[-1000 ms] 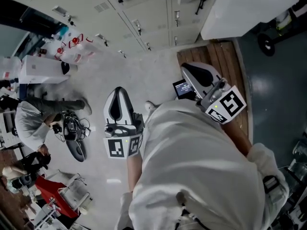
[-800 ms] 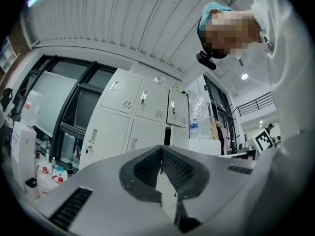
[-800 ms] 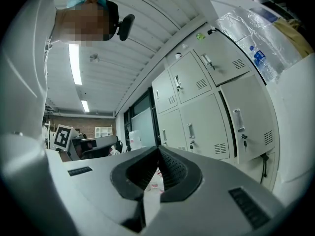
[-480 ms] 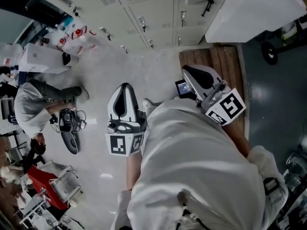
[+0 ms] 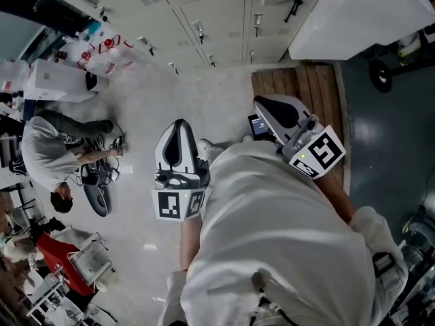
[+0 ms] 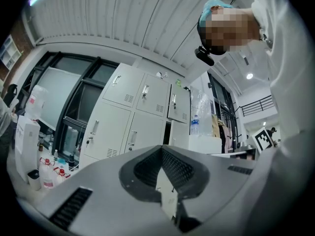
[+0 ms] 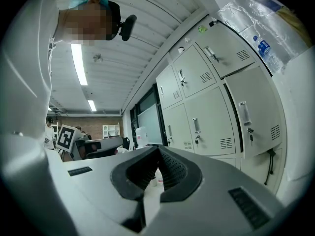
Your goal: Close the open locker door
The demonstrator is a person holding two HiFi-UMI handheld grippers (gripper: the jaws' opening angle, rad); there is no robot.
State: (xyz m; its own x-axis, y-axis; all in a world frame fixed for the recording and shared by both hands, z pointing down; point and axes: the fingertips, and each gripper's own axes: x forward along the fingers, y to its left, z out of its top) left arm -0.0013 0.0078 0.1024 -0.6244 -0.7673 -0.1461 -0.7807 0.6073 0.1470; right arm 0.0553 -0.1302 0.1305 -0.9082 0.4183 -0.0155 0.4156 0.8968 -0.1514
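A row of pale grey lockers (image 5: 204,19) runs across the top of the head view. In the left gripper view one locker door (image 6: 179,134) stands ajar beside a dark gap, straight ahead past the jaws. My left gripper (image 5: 178,131) is held out over the floor, well short of the lockers, shut with nothing in it. My right gripper (image 5: 266,106) points at the lockers from above the wooden platform and is also shut and empty. The right gripper view shows closed doors with handles (image 7: 211,117) in front of it.
A large white panel or cabinet (image 5: 353,12) juts out from the lockers at top right, above a wooden platform (image 5: 306,83). A person (image 5: 47,155) crouches on the floor at left among cables. Bottles (image 5: 102,56) and a white box (image 5: 58,90) stand near the lockers.
My left gripper has sunk and shifted slightly. The crouching person at left has changed posture. The right gripper has hardly moved.
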